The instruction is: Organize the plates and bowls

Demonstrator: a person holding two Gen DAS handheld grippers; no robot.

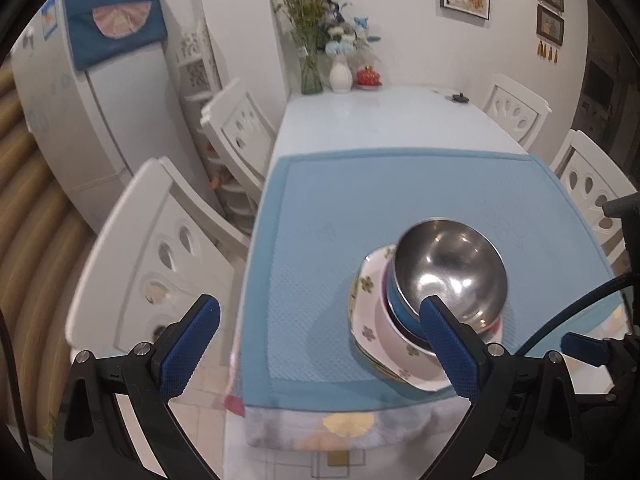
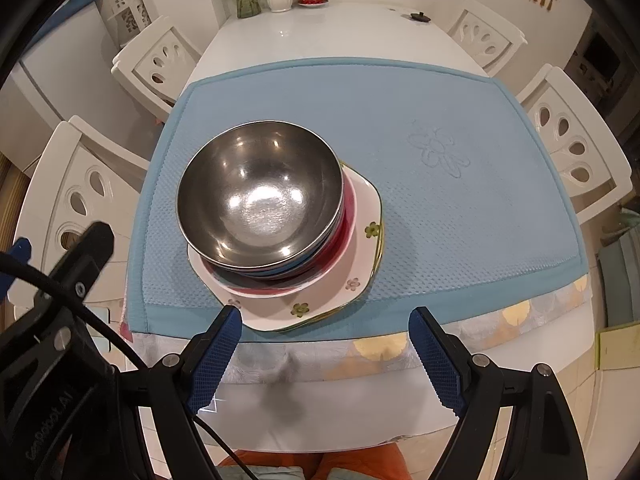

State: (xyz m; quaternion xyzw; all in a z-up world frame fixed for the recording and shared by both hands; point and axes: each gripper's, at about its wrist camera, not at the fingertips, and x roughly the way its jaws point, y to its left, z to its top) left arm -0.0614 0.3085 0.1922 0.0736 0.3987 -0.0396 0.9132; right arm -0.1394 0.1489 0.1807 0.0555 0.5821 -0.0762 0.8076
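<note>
Plates and bowls sit in one stack near the front edge of the blue mat (image 2: 440, 104) on the bench (image 2: 320, 28). Steel bowl (image 2: 260, 196) on top, a blue bowl (image 1: 402, 307) and a red one (image 2: 347, 232) nested under it, flowered plate (image 2: 360, 276) at the base with another plate rim showing beneath.

Left hand-held gripper (image 1: 320, 344): jaws spread, nothing between them; in the left wrist view its right finger overlaps the stack, contact cannot be told. Right hand-held gripper (image 2: 325, 356): jaws spread, empty, hanging just off the front of the stack.

Risks, as judged:
- Stack is off-centre; the steel bowl leans toward the left of the plate. A nudge from either finger could slide it off.
- Steel is slick; a pinch on its rim may slip.
- Stack is close to the bench edge; a pull toward the person could tip the plates over it.
- Trailing cable (image 2: 100, 320) could snag.
</note>
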